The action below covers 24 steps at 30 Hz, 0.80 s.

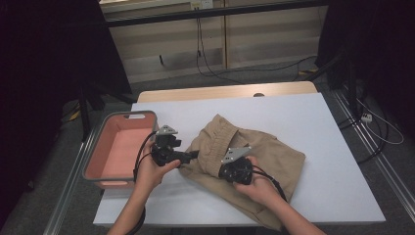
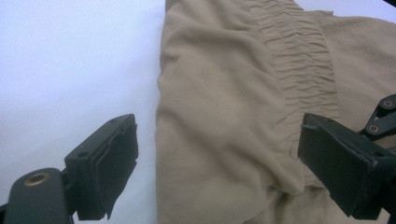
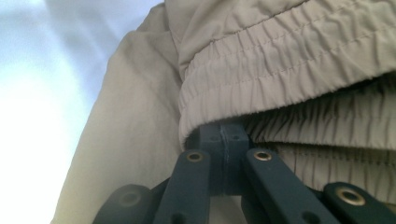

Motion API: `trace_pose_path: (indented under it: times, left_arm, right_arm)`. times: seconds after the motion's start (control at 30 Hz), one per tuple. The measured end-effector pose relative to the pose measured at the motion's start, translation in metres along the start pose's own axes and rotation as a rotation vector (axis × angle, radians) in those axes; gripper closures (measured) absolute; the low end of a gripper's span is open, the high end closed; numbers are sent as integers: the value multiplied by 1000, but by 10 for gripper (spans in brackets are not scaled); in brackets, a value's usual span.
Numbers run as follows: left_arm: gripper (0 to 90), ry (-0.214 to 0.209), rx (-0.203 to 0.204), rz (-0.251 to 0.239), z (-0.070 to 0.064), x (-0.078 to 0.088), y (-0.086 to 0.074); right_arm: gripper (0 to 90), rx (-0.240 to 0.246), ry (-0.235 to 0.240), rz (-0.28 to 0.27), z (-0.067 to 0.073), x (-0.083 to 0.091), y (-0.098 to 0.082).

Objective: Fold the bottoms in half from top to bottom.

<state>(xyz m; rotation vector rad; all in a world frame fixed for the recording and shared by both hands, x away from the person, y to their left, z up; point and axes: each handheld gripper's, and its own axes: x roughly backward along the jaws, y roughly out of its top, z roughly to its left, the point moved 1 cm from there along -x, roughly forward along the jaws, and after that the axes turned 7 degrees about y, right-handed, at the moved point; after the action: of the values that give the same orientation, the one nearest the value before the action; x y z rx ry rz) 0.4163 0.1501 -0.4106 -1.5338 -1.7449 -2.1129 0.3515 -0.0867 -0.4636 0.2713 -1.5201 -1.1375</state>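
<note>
Near edge: our right gripper (image 1: 238,165), jaws closed, tips tucked under the elastic waistband (image 3: 289,60) of the tan shorts (image 1: 264,156); grip on cloth unclear. Left gripper (image 1: 192,155) wide open, holding nothing. Shorts mid-table (image 1: 303,112), pink bin (image 1: 117,147) left.

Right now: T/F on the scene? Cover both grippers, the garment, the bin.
1. The left gripper has its jaws wide apart. True.
2. The right gripper is open. False: its jaws are closed together at the elastic waistband.
3. The khaki garment lies in the bin. False: it lies on the white table.
4. The pink bin sits at the table's left. True.
5. The garment is blue. False: khaki.
</note>
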Motion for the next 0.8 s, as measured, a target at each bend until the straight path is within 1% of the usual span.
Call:
trace_pose_path:
  times: [0.07,0.1,0.13,0.17,0.2,0.27,0.3,0.33,0.4,0.47,0.5,0.53,0.57,0.6,0.63,0.67,0.7,0.73,0.77,0.8]
  left_arm:
    - [122,0,2,-4,0,0,0]
    - [122,1,7,-8,0,0,0]
    - [122,0,6,-7,0,0,0]
    - [121,-2,-1,0,0,-1,0]
    - [121,-2,-1,0,0,-1,0]
    - [121,-6,11,-5,-1,-2,0]
    - [121,-6,0,-2,0,-1,0]
    - [121,-6,0,-2,0,-1,0]
    - [121,-4,6,-10,-1,-1,1]
    - [120,-8,2,-7,-1,-1,2]
    - [119,-12,-7,-2,-1,-2,1]
    - [118,-12,-7,-2,-1,-2,1]
    - [118,-15,-1,-4,-1,-2,1]
    - [117,-14,-5,0,-1,-2,1]
    - [117,-14,-1,5,-1,-3,0]
    - [116,-14,-1,5,-1,-3,0]
    - [116,-13,-3,5,-1,-4,0]
    - [116,-15,-4,5,-1,-4,0]
    - [116,-18,-6,7,-1,-3,0]
    - [116,-18,-6,7,-1,-3,0]
  right_arm:
    - [892,-2,-1,-5,0,1,0]
    - [852,-8,-5,-12,-2,4,2]
    - [852,-8,-5,-12,-2,4,2]
    - [817,-10,-20,-20,-4,10,3]
    - [817,-10,-20,-20,-4,10,3]
    - [779,-11,-41,-28,-7,16,6]
    - [729,-10,-65,-35,-11,22,9]
    - [729,-10,-65,-35,-11,22,9]
    - [654,-21,-86,-45,-17,28,13]
    - [589,-31,-110,-55,-23,34,18]
    - [518,-49,-124,-72,-29,39,23]
    - [518,-49,-124,-72,-29,39,23]
    - [486,-52,-132,-76,-33,41,26]
    - [464,-54,-134,-82,-36,43,29]
    - [403,-68,-143,-91,-41,44,33]
    - [403,-68,-143,-91,-41,44,33]
    - [345,-74,-169,-90,-45,43,36]
    - [345,-74,-169,-90,-45,43,36]
    - [299,-82,-184,-91,-50,42,39]
    - [299,-82,-184,-91,-50,42,39]
